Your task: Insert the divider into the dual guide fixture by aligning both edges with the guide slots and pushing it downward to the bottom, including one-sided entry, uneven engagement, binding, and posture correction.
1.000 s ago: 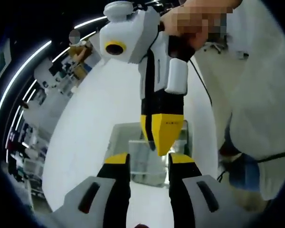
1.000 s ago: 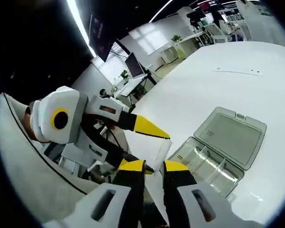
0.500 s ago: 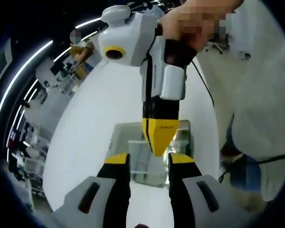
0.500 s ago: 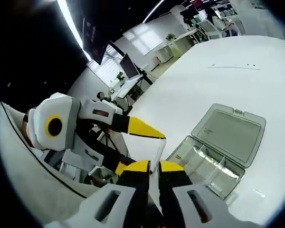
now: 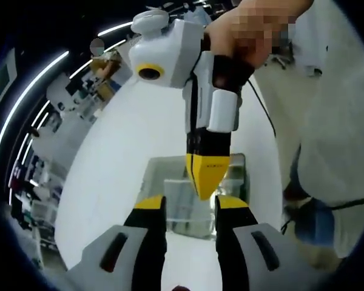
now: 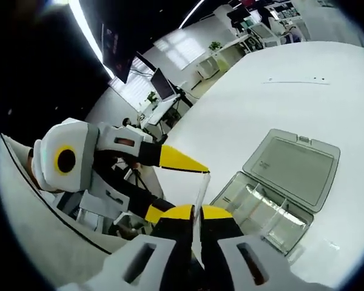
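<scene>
Clear plastic, all of it: the dual guide fixture (image 6: 273,209) lies open on the white table (image 6: 261,109), lid flat behind its slotted tray; above it and off to one side hangs the divider (image 6: 200,193) — a thin clear sheet, long axis roughly upright, still well clear of the slots; the right gripper (image 6: 193,212) is clenched on its lower edge, and the left gripper (image 5: 188,203) — jaws parted — seems only to flank the sheet.
</scene>
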`<state>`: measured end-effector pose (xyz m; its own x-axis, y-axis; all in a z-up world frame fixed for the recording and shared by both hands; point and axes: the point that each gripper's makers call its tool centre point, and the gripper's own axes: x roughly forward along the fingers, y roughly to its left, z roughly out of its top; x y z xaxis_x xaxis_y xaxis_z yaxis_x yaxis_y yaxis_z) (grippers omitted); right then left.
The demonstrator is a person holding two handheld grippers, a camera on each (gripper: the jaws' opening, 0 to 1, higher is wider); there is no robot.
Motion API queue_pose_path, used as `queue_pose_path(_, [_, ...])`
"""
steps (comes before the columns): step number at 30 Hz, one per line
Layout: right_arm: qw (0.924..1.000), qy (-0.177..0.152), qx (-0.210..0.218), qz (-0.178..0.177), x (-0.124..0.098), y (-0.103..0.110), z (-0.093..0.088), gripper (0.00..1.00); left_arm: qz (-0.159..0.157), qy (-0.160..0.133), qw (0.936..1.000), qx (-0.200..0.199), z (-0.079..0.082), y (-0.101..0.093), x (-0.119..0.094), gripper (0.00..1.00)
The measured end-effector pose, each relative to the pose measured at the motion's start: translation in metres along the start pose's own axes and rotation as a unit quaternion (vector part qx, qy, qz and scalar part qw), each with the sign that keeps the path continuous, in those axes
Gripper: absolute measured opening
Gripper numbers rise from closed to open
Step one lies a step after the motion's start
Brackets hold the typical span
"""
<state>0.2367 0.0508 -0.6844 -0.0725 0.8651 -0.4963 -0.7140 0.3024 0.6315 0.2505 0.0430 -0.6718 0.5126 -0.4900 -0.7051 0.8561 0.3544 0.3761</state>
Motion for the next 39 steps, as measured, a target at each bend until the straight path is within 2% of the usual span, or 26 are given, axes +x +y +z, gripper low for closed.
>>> queue_pose_path(10, [0.9989,-0.003,0.046,0.004,0.001,-0.002,-0.001,0.00,-0.002,-0.008,1.0000,-0.004,-0.001,-0.001,0.001,0.29])
queue_pose_path(11, [0.9991,0.009,0.042,-0.002,0.000,-0.004,-0.006,0.00,0.000,-0.006,1.0000,-0.004,-0.003,0.000,0.001,0.27])
queue_pose_path(13, [0.9988,-0.004,0.047,0.010,0.001,0.000,-0.003,0.00,-0.007,-0.009,0.9998,-0.016,-0.003,0.000,0.001,0.28])
queue_pose_path(19, [0.9991,-0.007,0.040,0.009,0.001,-0.002,-0.001,0.00,-0.011,-0.016,0.9994,-0.029,-0.003,0.001,0.000,0.34])
queue_pose_path(23, [0.9996,-0.006,0.025,0.010,0.000,-0.003,-0.001,0.00,-0.020,-0.021,0.9985,-0.047,-0.005,0.003,-0.002,0.37])
queue_pose_path(25, [0.9999,-0.006,0.009,0.010,-0.001,-0.004,0.000,0.00,-0.034,-0.033,0.9969,-0.063,-0.002,0.003,-0.004,0.38])
queue_pose_path(30, [0.9997,0.003,-0.022,0.008,-0.002,-0.005,-0.002,0.00,-0.053,-0.032,0.9952,-0.076,-0.008,0.005,-0.007,0.36])
queue_pose_path(35, [0.9987,0.007,-0.050,0.008,-0.002,-0.004,-0.003,0.00,-0.071,-0.040,0.9920,-0.097,-0.007,0.009,-0.010,0.34])
queue_pose_path(39, [0.9955,0.011,-0.094,0.009,-0.002,-0.002,-0.004,0.00,-0.083,-0.046,0.9896,-0.109,-0.005,0.009,-0.011,0.32])
